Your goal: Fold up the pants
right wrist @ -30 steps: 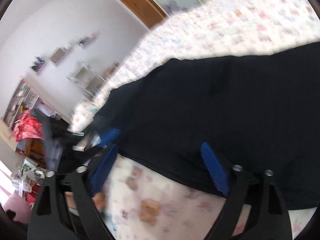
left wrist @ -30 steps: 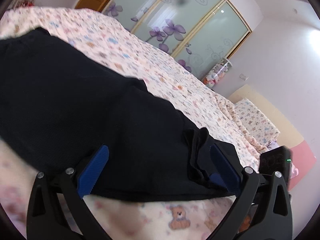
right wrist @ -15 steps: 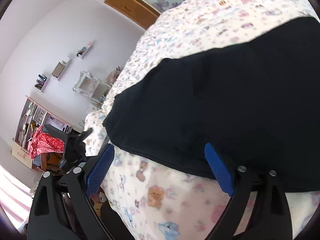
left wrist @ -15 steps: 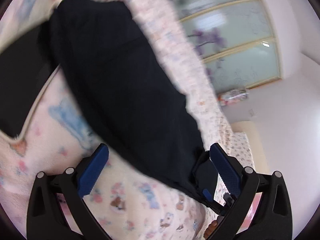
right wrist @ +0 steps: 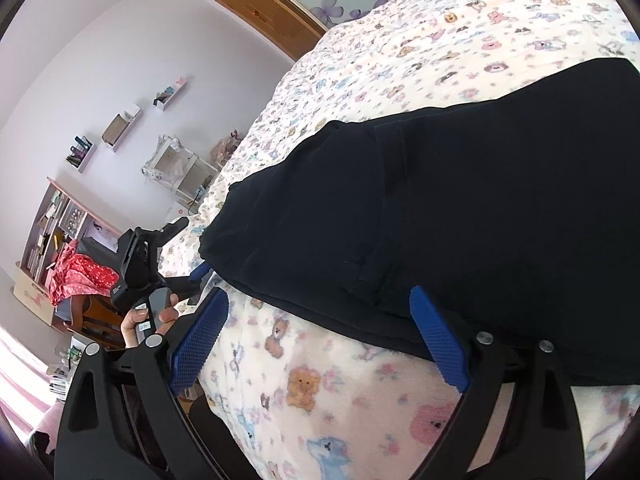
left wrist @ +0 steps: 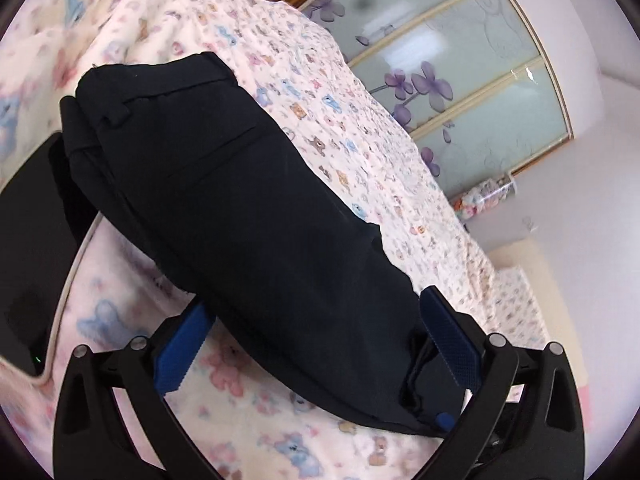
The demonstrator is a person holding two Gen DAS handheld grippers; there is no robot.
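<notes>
Bedspread point(right wrist: 320, 380) (teddy-print) bears black pants point(right wrist: 460, 208); left tongs point(left wrist: 316, 340) and right tongs point(right wrist: 320, 336) gape wide, level.

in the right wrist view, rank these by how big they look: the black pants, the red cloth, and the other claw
1. Black pants, by far the largest.
2 and 3. Red cloth and left claw: they look alike, and nearness to the camera differs, so I won't rank them.

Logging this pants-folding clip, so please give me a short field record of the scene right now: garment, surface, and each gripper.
garment: black pants, lying in a folded bundle
surface: bedspread with teddy-bear print
left gripper: open, blue pads either side of the pants' end
right gripper: open, at the pants' near edge
background: wardrobe doors with purple flowers
</notes>
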